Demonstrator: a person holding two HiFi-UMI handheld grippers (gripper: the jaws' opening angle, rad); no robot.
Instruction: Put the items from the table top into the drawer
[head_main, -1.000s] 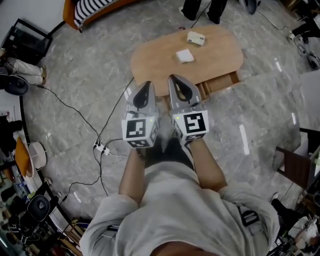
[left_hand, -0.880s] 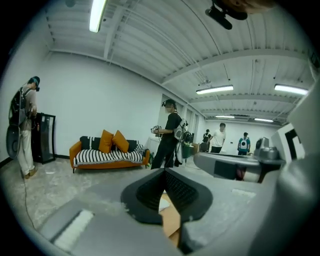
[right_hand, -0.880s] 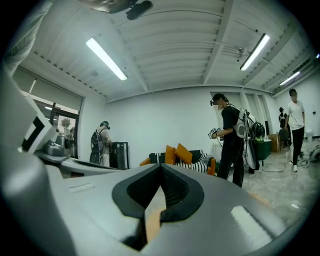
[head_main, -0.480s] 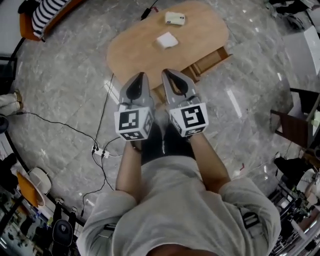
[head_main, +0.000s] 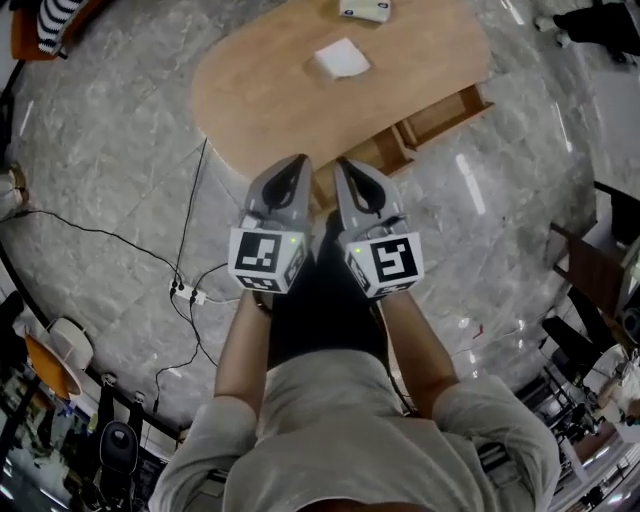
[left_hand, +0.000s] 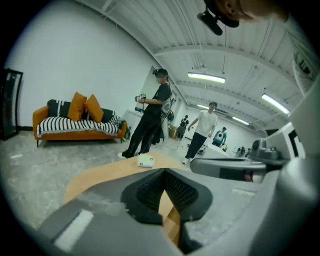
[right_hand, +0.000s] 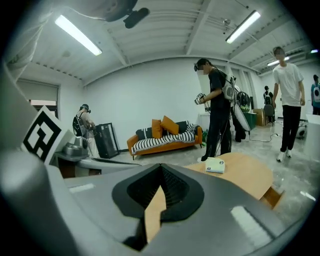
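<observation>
An oval wooden table (head_main: 250, 100) stands ahead of me on the marble floor. On it lie a flat white square pad (head_main: 342, 58) and, at the far edge, a small white box (head_main: 364, 10), (left_hand: 146, 160), (right_hand: 215, 164). A wooden drawer (head_main: 440, 112), (right_hand: 272, 196) hangs open on the table's right side. My left gripper (head_main: 297, 160), (left_hand: 163, 171) and right gripper (head_main: 343, 162), (right_hand: 161, 167) are side by side at the table's near edge. Both are shut with nothing in them and well short of the items.
A power strip with black cables (head_main: 186, 292) lies on the floor to my left. A dark chair (head_main: 585, 275) stands at the right. A person (left_hand: 150, 120), (right_hand: 217, 112) stands just beyond the table, others farther back. An orange sofa (left_hand: 75, 125) is by the wall.
The person holding the grippers has stepped toward the table, which now sits closer and higher in the head view. Both grippers stay shut and side by side.
</observation>
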